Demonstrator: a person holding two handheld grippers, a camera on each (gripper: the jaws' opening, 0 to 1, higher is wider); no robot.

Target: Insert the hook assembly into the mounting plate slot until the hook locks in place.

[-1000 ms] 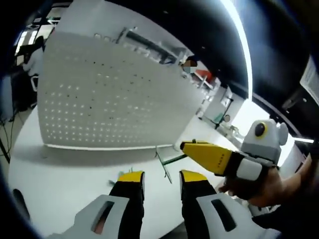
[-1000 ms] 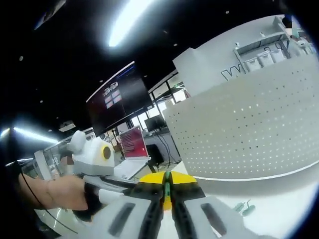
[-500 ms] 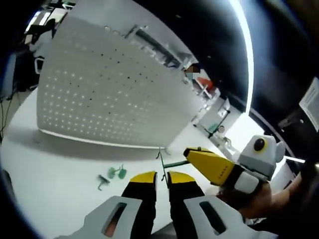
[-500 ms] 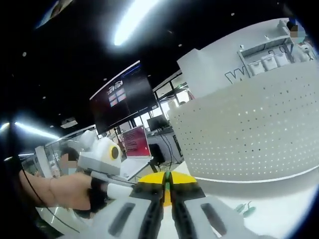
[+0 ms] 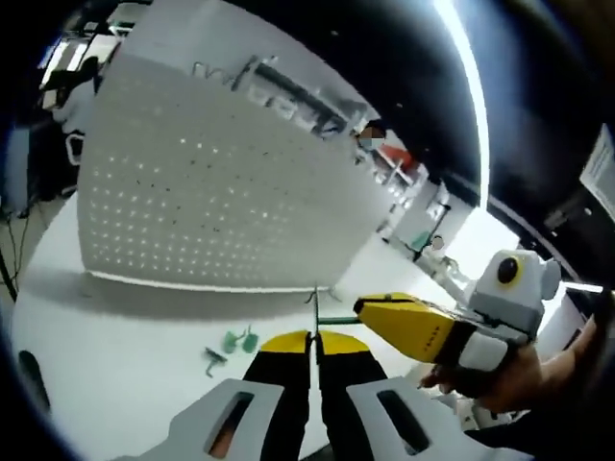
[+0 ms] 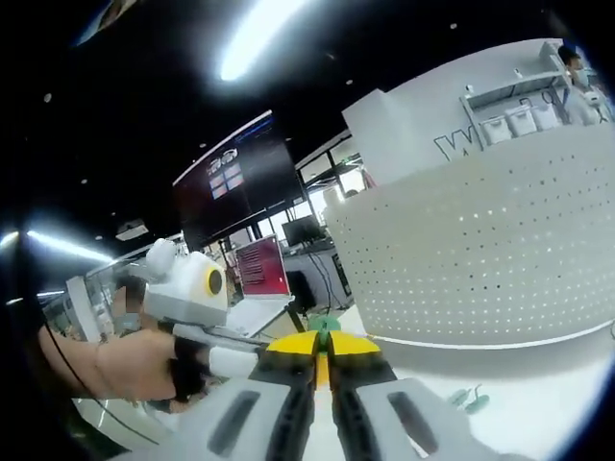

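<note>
**Two claws, one hook, plate untouched**

Two claws are pinching the same hook assembly (image 5: 317,312) mid-air above the bench. In the left gripper view, the left claw (image 5: 312,338) has its yellow tips pressed together on the thin upright wire, while the right claw (image 5: 370,309) comes in from the right, nipping the green stem. In the right gripper view, the right claw (image 6: 322,343) is squeezed tight with a green nub at its tips, and the left claw (image 6: 207,360) sits alongside in a hand (image 6: 130,365).

Progress, by my reckoning: pick-up done, insertion all to come. The perforated mounting plate (image 5: 211,192) stands upright well beyond the hook, nothing seated in it.

Spare green hooks (image 5: 231,344) lie on the white bench (image 5: 115,336). Farther off: a dark screen (image 6: 231,187), office desks, and ceiling strip lights (image 5: 461,67).
</note>
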